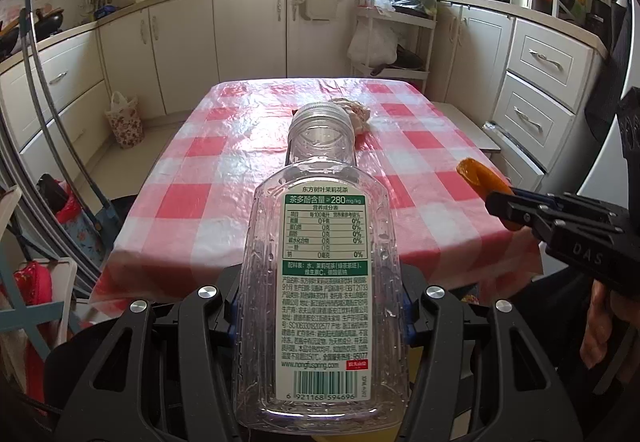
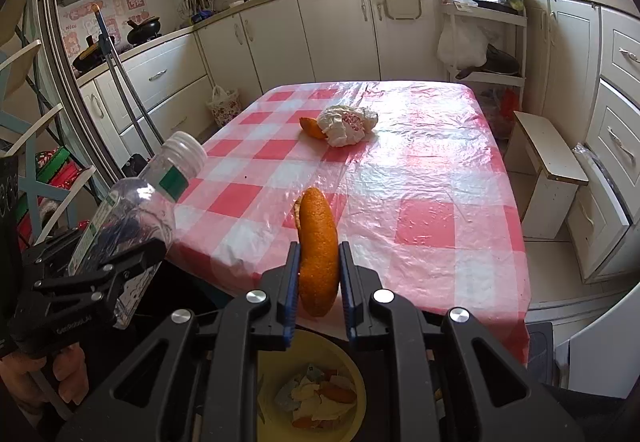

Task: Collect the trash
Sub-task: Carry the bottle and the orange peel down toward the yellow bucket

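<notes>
A: Left gripper [image 1: 320,306] status?

B: Jaws about half open, clamped on a clear plastic bottle [image 1: 320,262]. Pads press both flat sides near the base. Cap end points away, out over the near edge of the table [image 1: 420,170]. Bottle looks empty, cap on.

A: Right gripper [image 2: 319,274]?

B: Jaws narrow, pinching a curved piece of orange peel [image 2: 318,242]. Peel stands upright between the blue pads, top half sticking out past the fingertips.

A: Where are both relative to the table?

B: Both off the near edge, held in the air, not touching the cloth. Left one sits to the left of the right one, well apart.

A: Below them?

B: Yellow bin [image 2: 360,386] right under the right gripper, scraps of peel and paper in it.

A: Anything left on the table?

B: Crumpled white bag [image 2: 347,124] toward the far middle, another bit of orange peel [image 2: 311,128] touching its left side.
</notes>
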